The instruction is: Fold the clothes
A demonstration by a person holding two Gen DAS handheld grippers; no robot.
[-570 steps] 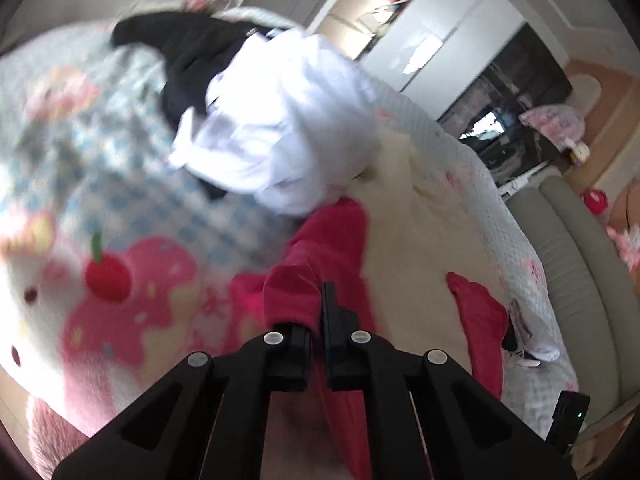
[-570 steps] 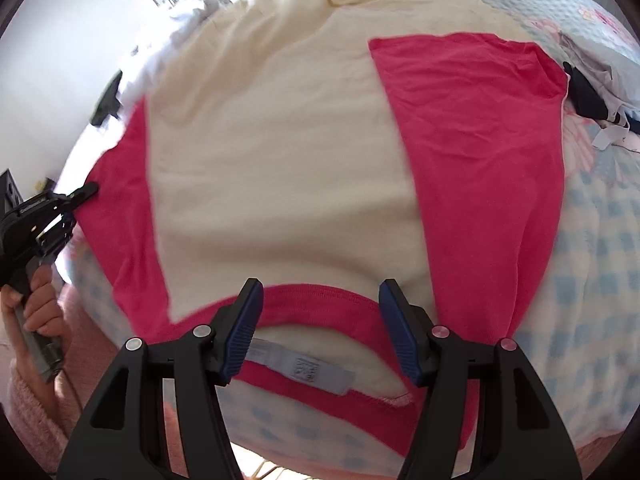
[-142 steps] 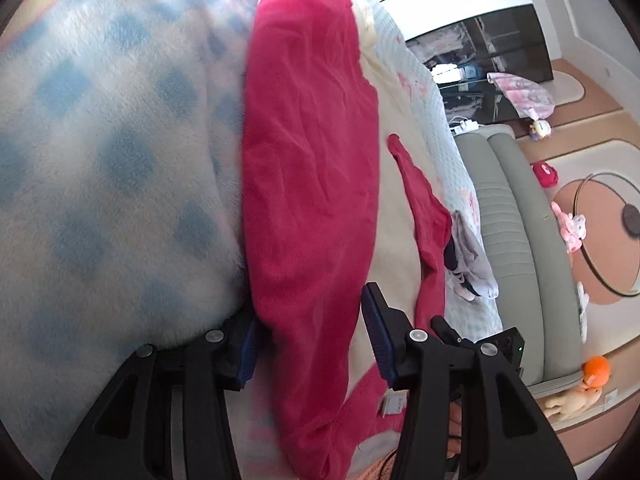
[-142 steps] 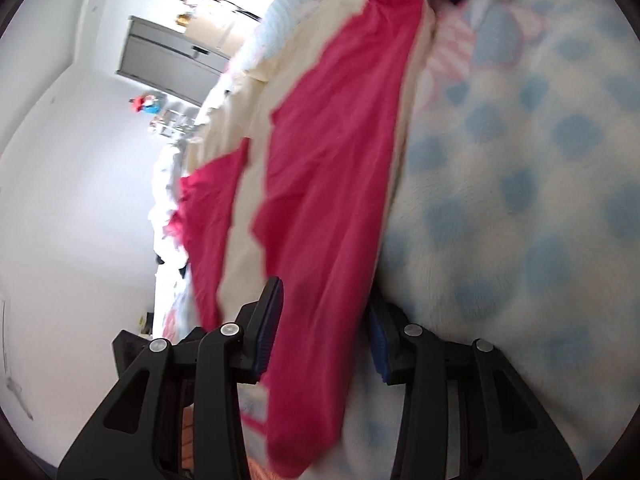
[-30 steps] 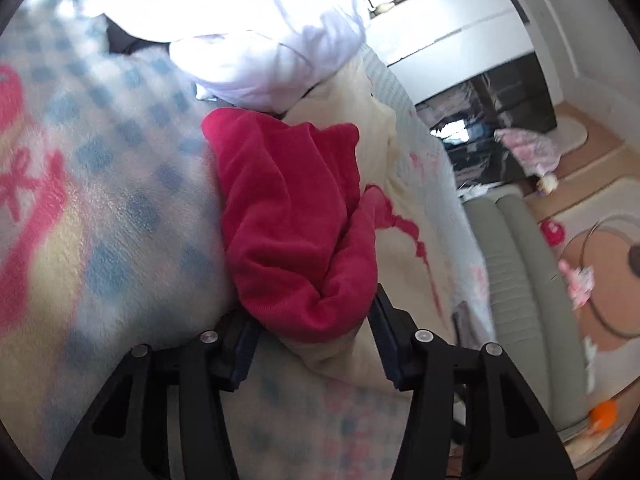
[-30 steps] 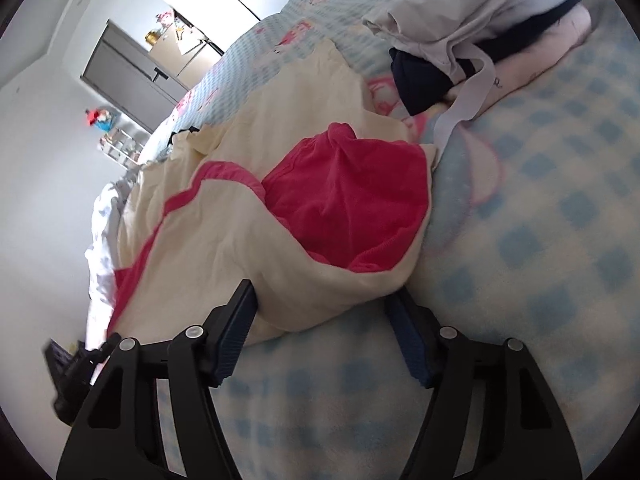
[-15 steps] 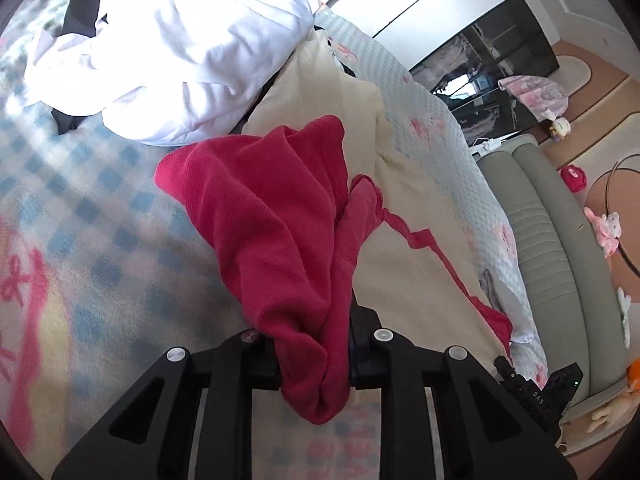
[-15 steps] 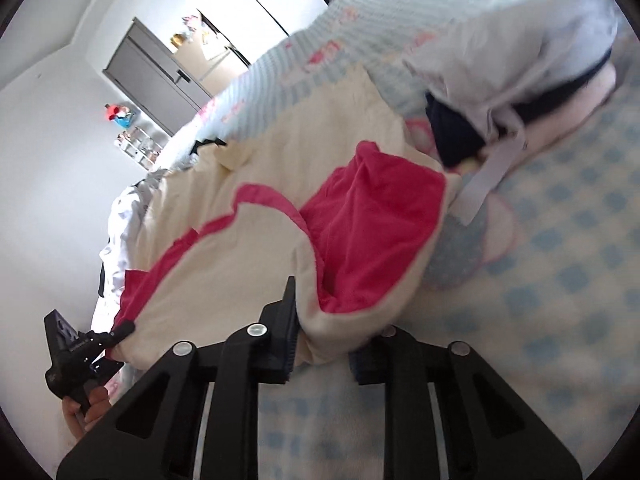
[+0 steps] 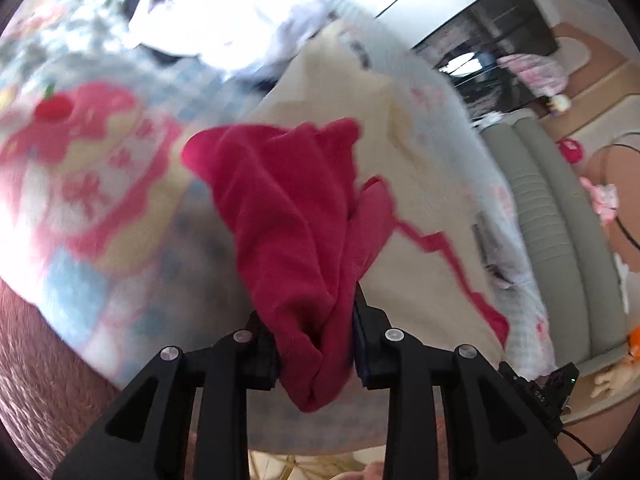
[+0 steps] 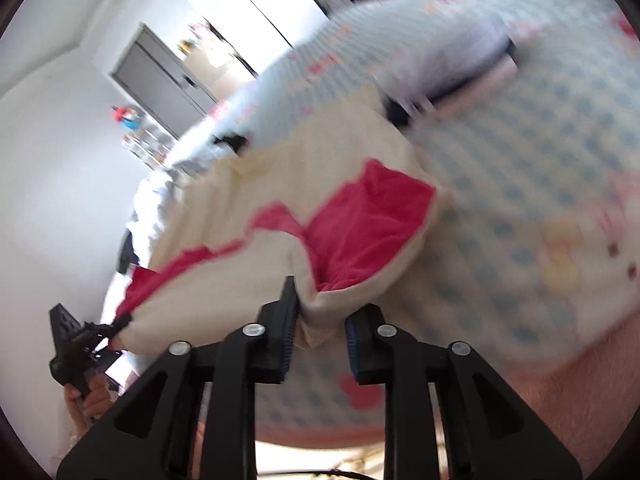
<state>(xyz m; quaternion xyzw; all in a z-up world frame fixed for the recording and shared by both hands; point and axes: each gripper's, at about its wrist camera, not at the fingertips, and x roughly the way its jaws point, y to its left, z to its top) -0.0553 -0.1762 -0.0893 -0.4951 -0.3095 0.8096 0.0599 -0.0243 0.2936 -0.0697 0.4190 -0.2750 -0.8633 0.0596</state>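
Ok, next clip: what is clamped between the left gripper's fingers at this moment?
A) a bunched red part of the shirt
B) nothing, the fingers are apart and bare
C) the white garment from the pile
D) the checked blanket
A: in the left wrist view, the left gripper is closed on a red bunch of the red and cream shirt.

Left wrist cam sits right behind the left gripper (image 9: 315,340), close over the bed's (image 9: 100,184) near edge, facing along the bed toward the cabinet (image 9: 492,40) and sofa (image 9: 560,240). Right wrist cam sits behind the right gripper (image 10: 320,340), close at the same edge, tilted, facing toward the wall (image 10: 52,160) and door (image 10: 160,76). Both share the shirt (image 9: 292,216) (image 10: 360,224) and blanket; the right view also catches the left gripper (image 10: 80,340).
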